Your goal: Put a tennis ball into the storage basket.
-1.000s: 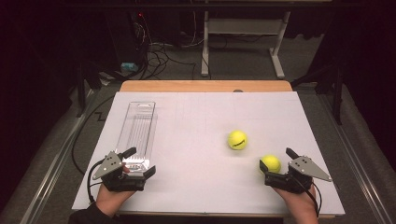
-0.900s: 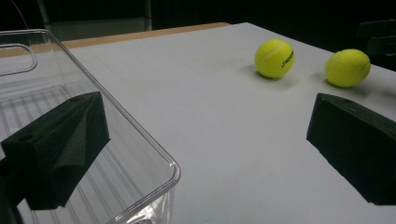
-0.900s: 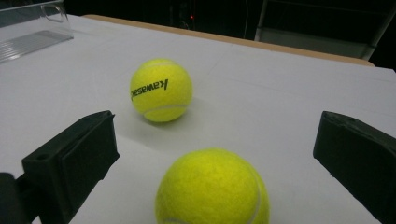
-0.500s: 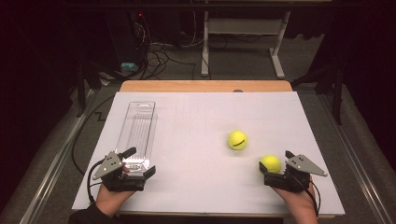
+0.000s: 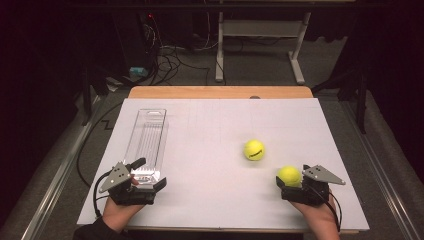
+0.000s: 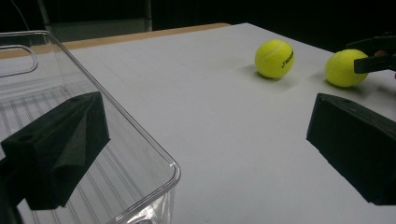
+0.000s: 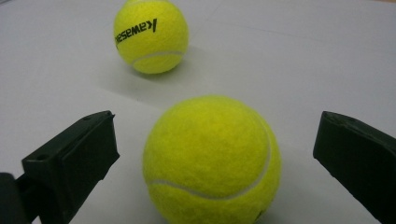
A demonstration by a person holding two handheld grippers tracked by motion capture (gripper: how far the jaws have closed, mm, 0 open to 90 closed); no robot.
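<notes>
Two yellow tennis balls lie on the white table. The near ball (image 5: 288,174) (image 7: 212,158) rests between the jaws of my right gripper (image 5: 294,179) (image 7: 212,122), which is open, with a gap on each side of the ball. The far ball (image 5: 254,149) (image 7: 150,35) (image 6: 274,58) lies free, a little beyond and to the left. My left gripper (image 5: 149,173) (image 6: 208,109) is open at the near end of a clear plastic tray (image 5: 148,131) (image 6: 140,140). One of its jaws is inside the tray and the other is over the table outside it.
The white table sheet (image 5: 210,125) ends in a wooden strip (image 5: 220,92) at the far edge. Beyond it, on the dark floor, are cables and a white stand (image 5: 260,35). A metal rail (image 5: 55,175) runs along the table's left side.
My right gripper has crept slightly left and forward around the near ball. The left gripper, the tray and the far ball have stayed put.
</notes>
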